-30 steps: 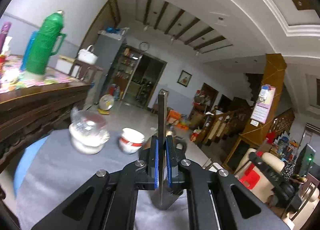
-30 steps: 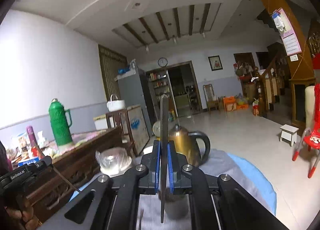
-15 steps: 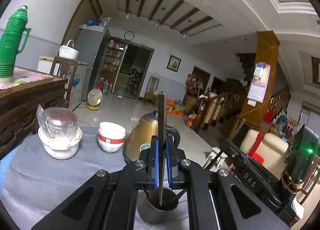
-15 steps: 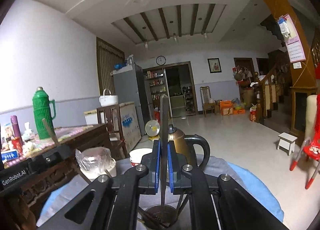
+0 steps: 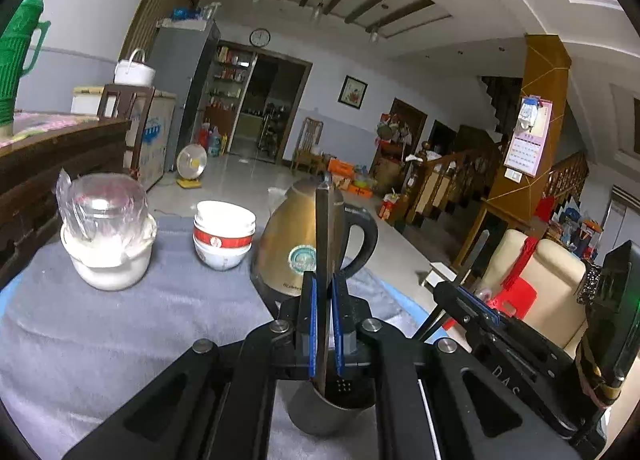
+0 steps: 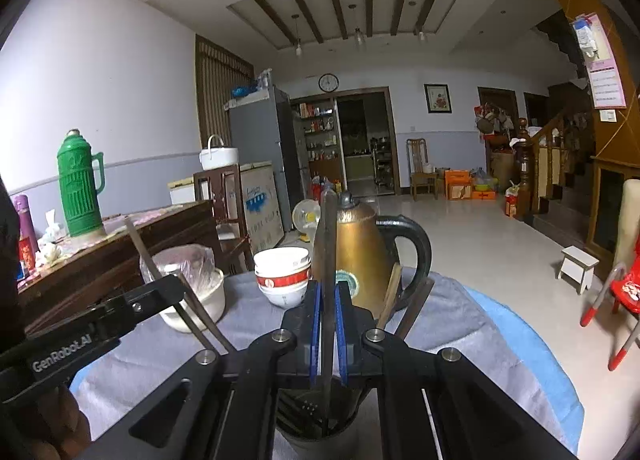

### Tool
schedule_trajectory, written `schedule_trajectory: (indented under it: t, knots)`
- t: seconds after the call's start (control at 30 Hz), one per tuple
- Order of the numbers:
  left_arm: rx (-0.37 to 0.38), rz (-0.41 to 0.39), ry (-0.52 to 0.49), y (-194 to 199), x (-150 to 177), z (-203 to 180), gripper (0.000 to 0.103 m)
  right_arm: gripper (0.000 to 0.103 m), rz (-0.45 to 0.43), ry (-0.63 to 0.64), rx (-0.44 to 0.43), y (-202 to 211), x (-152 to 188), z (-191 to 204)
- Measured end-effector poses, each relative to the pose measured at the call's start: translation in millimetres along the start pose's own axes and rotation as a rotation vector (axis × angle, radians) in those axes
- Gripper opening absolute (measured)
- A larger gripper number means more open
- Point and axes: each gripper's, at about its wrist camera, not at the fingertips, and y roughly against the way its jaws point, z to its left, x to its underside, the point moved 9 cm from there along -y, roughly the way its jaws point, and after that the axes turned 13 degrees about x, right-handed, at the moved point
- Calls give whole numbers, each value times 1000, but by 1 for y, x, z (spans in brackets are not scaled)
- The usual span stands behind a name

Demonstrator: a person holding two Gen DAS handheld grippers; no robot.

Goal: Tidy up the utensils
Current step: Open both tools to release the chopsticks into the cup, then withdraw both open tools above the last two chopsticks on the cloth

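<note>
My left gripper point(image 5: 325, 324) is shut on a flat metal utensil handle point(image 5: 325, 236) held upright, its lower end inside a metal utensil cup point(image 5: 328, 412) on the grey cloth. My right gripper point(image 6: 325, 332) is shut on another flat metal utensil handle point(image 6: 329, 244), its lower end inside the same cup point(image 6: 316, 420). Other utensil handles point(image 6: 416, 308) lean out of the cup. The right gripper also shows at the right of the left wrist view point(image 5: 476, 308); the left gripper shows at the left of the right wrist view point(image 6: 156, 296).
A gold kettle point(image 5: 296, 240) stands just behind the cup. Stacked white and red bowls point(image 5: 223, 234) and a plastic-wrapped jar on a white bowl point(image 5: 106, 236) stand further left. A dark wooden cabinet point(image 6: 104, 256) with a green thermos point(image 6: 78, 184) is at the left.
Both grippers have tilted down and come lower over the cup. The utensil ends have gone into the cup. The kettle and bowls have come into fuller view.
</note>
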Motion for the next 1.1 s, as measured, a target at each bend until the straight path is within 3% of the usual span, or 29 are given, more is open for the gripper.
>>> schedule_trajectory:
  t: [0.13, 0.2, 0.27, 0.3, 0.33, 0.53, 0.63, 0.7, 0.93, 1.1]
  knots:
    - [-9, 15, 11, 2, 1, 3, 11, 10, 40, 18, 8, -2, 10, 2]
    - [-10, 9, 26, 9, -2, 3, 37, 16, 47, 25, 26, -1, 8, 0]
    - [-5, -18, 36, 22, -9, 1, 47, 42, 36, 27, 38, 6, 4, -1]
    - [-8, -29, 33, 28, -12, 0, 50, 76, 16, 18, 34, 13, 0, -3]
    - [-13, -38, 28, 36, -15, -1, 52, 84, -18, 9, 33, 22, -6, -5]
    - [-60, -100, 26, 98, -23, 10, 67, 84, -99, 0, 75, 74, -28, -18]
    - [-133, -105, 21, 136, -5, 30, 75, 84, -104, -5, 67, 100, -23, -21]
    - [-196, -64, 35, 152, 18, 48, 77, 84, -76, 1, 52, 111, -10, -19]
    - [-362, 139, 208, 202, 132, 111, 77, 84, 225, 64, -15, 110, 119, 1]
    - [-412, 160, 229, 230, 160, 119, 77, 84, 409, 35, -38, 99, 178, 6]
